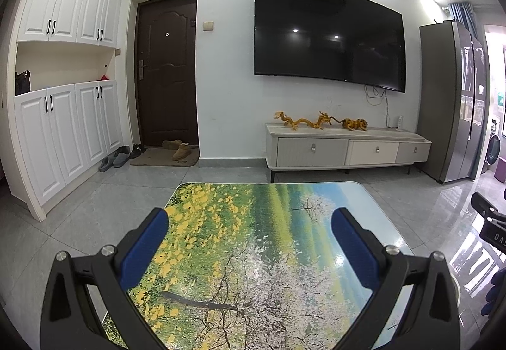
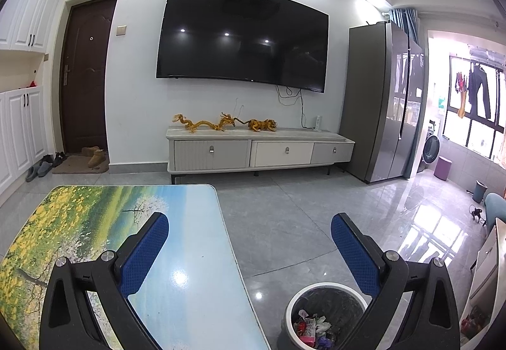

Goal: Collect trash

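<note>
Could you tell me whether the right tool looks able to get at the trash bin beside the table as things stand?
Probably yes. The right tool is open and empty, and the trash bin stands on the floor just below it, beside the table, its mouth uncovered with nothing between them.

Both the left gripper (image 1: pixel 249 244) and right gripper (image 2: pixel 249 247) have black angular frames, silver round screws behind the jaws, and blue textured pads (image 1: pixel 144 247) lining the inner faces.
</note>
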Tool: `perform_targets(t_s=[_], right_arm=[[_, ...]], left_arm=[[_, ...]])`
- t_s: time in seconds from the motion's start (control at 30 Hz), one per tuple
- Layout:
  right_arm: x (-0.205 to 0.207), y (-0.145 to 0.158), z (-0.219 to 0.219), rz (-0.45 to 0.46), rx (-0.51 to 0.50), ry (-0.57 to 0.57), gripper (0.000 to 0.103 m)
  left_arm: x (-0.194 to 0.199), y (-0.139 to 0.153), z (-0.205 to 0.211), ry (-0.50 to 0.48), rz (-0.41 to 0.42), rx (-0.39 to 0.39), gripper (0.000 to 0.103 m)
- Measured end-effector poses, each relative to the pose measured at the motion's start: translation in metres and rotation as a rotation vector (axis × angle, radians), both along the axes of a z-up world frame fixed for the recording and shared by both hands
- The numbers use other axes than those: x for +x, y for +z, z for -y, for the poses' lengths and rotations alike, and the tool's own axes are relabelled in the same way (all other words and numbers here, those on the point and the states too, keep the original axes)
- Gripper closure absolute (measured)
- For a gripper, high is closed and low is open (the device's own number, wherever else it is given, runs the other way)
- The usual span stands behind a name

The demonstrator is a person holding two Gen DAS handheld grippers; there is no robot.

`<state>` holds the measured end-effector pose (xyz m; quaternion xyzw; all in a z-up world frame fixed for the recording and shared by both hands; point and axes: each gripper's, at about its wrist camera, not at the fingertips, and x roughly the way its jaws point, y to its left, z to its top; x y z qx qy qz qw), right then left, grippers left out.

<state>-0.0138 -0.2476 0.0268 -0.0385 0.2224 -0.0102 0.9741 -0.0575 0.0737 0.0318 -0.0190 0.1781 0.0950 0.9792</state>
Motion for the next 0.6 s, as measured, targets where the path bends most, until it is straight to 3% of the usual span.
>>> perform_targets(t_s=[0.6], right_arm=[[0.0029,-0.0031,-0.0044,-0.002,0.005,-0.005,0.0]], left_arm=[[-0.0025,0.0012,-0.001,0.01,-0.007,-0.006,0.0]])
